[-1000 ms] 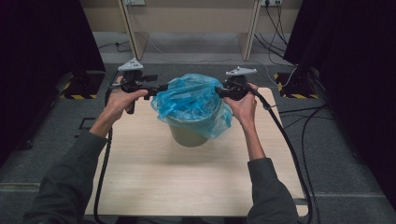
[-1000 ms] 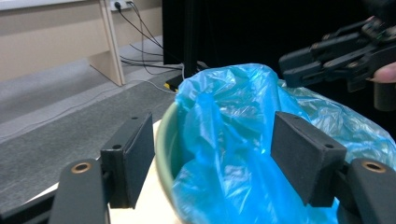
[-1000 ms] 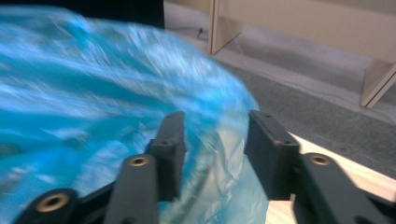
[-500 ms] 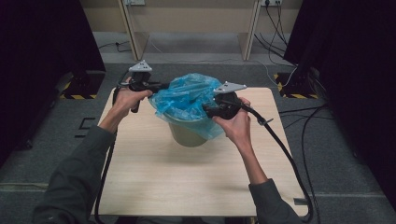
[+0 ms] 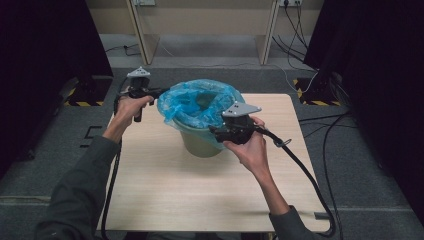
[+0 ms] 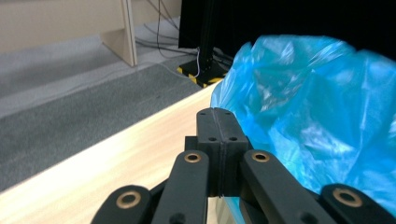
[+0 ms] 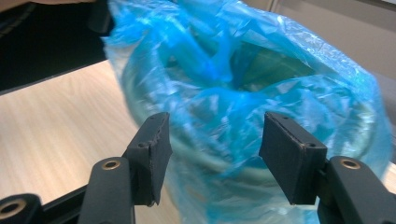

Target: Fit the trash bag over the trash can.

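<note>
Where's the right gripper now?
High view: the right gripper sits at the near right rim of the bin, against the blue bag.

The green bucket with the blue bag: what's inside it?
The blue plastic bag lines the green bucket and folds out over its rim. Crumpled plastic fills the opening; the bucket's bottom, and anything lying there, is covered from sight.

1. The high view is dim; black curtains at both sides swallow the light, while the table (image 5: 200, 200) is evenly lit.
2. The blue bag (image 7: 243, 93) shows glare and motion blur in the right gripper view.
3. The left gripper view blurs the bag's surface.
</note>
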A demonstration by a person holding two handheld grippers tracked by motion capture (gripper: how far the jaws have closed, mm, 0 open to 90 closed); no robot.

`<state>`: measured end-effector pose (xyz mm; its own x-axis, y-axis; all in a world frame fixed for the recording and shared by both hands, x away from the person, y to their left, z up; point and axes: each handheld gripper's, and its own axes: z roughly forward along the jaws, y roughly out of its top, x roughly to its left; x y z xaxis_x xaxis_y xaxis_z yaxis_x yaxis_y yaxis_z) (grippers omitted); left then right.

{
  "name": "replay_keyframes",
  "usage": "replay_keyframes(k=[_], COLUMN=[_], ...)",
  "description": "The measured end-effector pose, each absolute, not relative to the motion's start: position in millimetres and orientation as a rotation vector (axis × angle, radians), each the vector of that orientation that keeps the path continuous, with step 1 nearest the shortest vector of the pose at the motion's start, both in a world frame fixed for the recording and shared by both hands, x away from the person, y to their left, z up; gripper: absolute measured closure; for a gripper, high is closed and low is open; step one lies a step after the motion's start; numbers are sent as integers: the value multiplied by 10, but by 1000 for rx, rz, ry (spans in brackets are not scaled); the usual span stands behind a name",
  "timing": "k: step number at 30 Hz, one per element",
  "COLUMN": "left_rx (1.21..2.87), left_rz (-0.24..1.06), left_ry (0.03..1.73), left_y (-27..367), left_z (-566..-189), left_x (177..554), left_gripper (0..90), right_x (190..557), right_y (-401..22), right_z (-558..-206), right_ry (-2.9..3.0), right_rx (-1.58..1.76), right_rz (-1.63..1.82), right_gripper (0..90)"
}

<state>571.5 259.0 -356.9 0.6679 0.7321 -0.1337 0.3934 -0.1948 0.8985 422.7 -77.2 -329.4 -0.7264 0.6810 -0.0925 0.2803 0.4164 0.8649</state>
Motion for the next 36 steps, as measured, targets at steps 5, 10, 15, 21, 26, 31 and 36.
replay_keyframes(k=[5,10,15,21,26,31,36], left_rx=[1801,1820,1805,1760,1785,1782,1868], left_rz=[366,357,361,390,358,291,329], left_ry=[917,914,923,899,817,716,654], left_y=[2602,2579,2689,2944,2834,2693,2452], left_z=[-3757,-3848,-3744,-3363,-3225,-3207,-3358], left_x=[5726,5697,5616,5349,5065,4854,4798], left_gripper=[896,889,656,462,380,325,395], right_x=[4268,4316,4347,4345,4340,4324,4317], right_y=[-711,-643,-552,-555,-587,-603,-596], right_z=[-3355,-3383,-3388,-3363,-3321,-3325,-3319], right_ry=[2251,2268,2300,2299,2289,2295,2293], right_rx=[827,815,776,786,799,801,806], right_rz=[1256,1290,1312,1316,1327,1322,1333], right_gripper=[420,421,466,489,488,477,472])
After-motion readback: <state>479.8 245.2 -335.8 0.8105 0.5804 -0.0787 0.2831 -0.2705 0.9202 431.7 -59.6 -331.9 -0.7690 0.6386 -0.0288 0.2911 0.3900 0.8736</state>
